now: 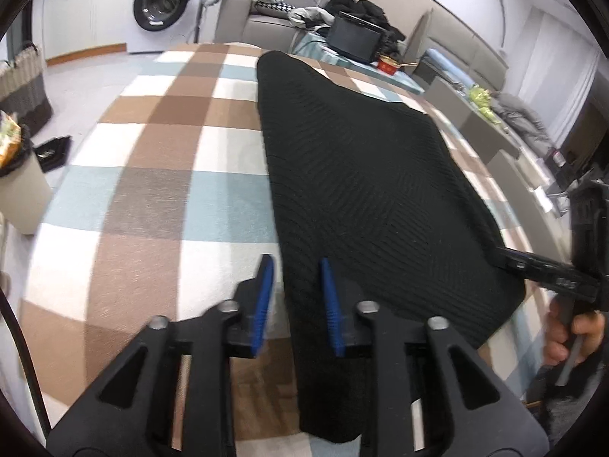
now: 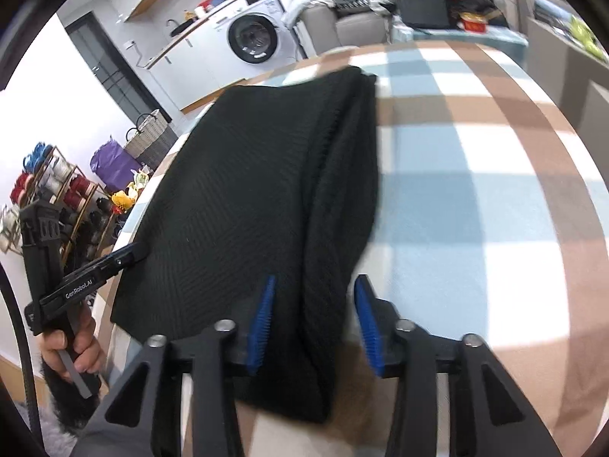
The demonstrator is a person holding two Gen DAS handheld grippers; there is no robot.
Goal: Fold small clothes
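A black ribbed knit garment (image 1: pixel 361 175) lies flat on the checked cloth of the table (image 1: pixel 160 160). My left gripper (image 1: pixel 297 266) is open, its blue pads astride the garment's near left edge. In the right wrist view the same garment (image 2: pixel 247 198) shows a thicker folded edge along its right side. My right gripper (image 2: pixel 314 285) is open, its blue pads either side of that folded edge. The right gripper (image 1: pixel 506 257) also shows at the garment's right edge in the left wrist view, and the left gripper (image 2: pixel 137 253) at its left edge in the right wrist view.
A washing machine (image 1: pixel 163 3) and a grey sofa (image 1: pixel 266 19) piled with clothes stand beyond the table. A black box (image 1: pixel 354 38) and a red bowl (image 1: pixel 388 64) sit on a side table. A bin (image 1: pixel 19 190) stands at left. A shelf of yarn (image 2: pixel 49 182) stands on the floor.
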